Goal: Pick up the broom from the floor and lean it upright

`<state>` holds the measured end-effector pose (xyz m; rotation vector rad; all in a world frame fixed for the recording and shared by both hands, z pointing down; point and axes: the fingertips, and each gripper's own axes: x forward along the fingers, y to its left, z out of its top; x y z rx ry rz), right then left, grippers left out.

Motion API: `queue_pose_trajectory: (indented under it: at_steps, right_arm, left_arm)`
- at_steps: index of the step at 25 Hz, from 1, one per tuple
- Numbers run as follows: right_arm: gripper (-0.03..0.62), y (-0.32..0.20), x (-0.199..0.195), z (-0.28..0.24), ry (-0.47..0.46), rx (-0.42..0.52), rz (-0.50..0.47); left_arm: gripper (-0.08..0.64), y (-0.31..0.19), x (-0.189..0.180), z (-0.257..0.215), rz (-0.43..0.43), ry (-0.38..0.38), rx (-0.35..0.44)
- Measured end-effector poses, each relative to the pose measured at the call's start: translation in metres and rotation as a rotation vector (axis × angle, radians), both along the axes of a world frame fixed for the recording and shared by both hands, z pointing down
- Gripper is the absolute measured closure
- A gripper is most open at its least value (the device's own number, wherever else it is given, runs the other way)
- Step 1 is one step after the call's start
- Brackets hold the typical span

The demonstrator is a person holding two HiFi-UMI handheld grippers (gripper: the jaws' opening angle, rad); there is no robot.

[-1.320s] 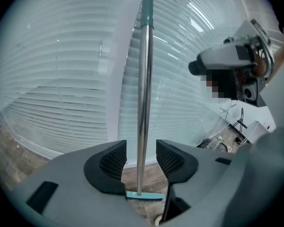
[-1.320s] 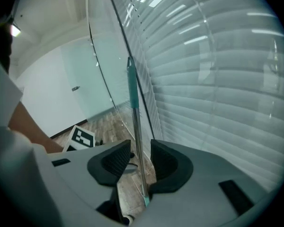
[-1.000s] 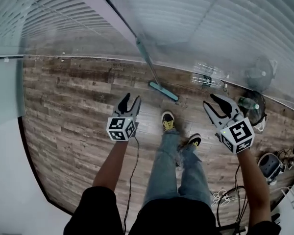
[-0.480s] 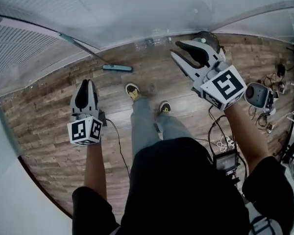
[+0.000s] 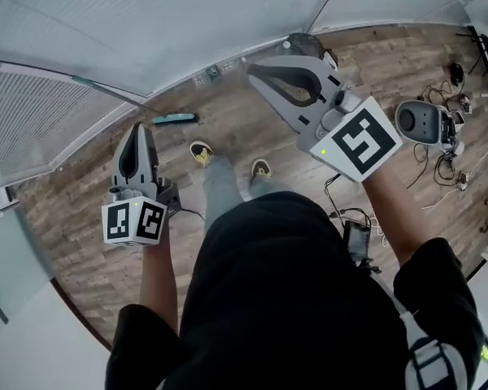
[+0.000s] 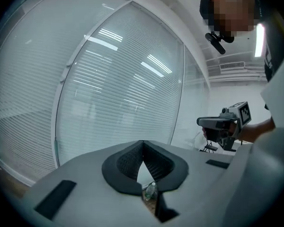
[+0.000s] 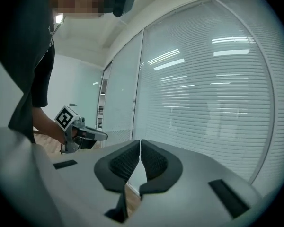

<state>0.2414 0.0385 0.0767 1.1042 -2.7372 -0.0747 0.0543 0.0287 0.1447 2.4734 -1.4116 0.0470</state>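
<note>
In the head view the broom's teal head [image 5: 176, 119] rests on the wooden floor by the glass wall. Its thin handle slants up and left against the glass. My left gripper [image 5: 138, 128] is held up in the air, well short of the broom, shut on nothing. My right gripper [image 5: 253, 68] is also raised, right of the broom, shut with nothing in it. In the left gripper view the pads [image 6: 132, 160] meet before the blinds, and the right gripper [image 6: 225, 124] shows beyond them. The right gripper view shows closed pads [image 7: 154, 162] and the left gripper [image 7: 80, 132].
Plastic bottles [image 5: 215, 71] lie at the foot of the glass wall, next to a dark round object [image 5: 309, 45]. A grey device [image 5: 423, 120] and loose cables [image 5: 447, 149] sit on the floor at right. The person's shoes [image 5: 199, 151] stand near the broom head.
Both grippers have risen toward the camera and their jaws have gone from wide open to shut. The head view has swung, so the broom now sits further left. It still leans on the glass.
</note>
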Motion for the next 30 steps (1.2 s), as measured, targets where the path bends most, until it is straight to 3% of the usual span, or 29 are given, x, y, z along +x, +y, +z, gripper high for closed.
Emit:
queue_pose_trajectory:
  at_steps: [5, 13, 30]
  right_arm:
    - [0.569, 0.032, 0.046, -0.014, -0.056, 0.055, 0.144]
    - [0.571, 0.045, 0.072, -0.021, -0.143, 0.048, 0.282]
    - [0.571, 0.034, 0.067, -0.019, -0.126, 0.054, 0.278]
  left_arm:
    - [0.537, 0.024, 0.043, -0.027, 0.061, 0.000, 0.036]
    - [0.537, 0.035, 0.048, -0.044, 0.118, -0.002, 0.077]
    - [0.537, 0.032, 0.030, -0.043, 0.095, 0.007, 0.069]
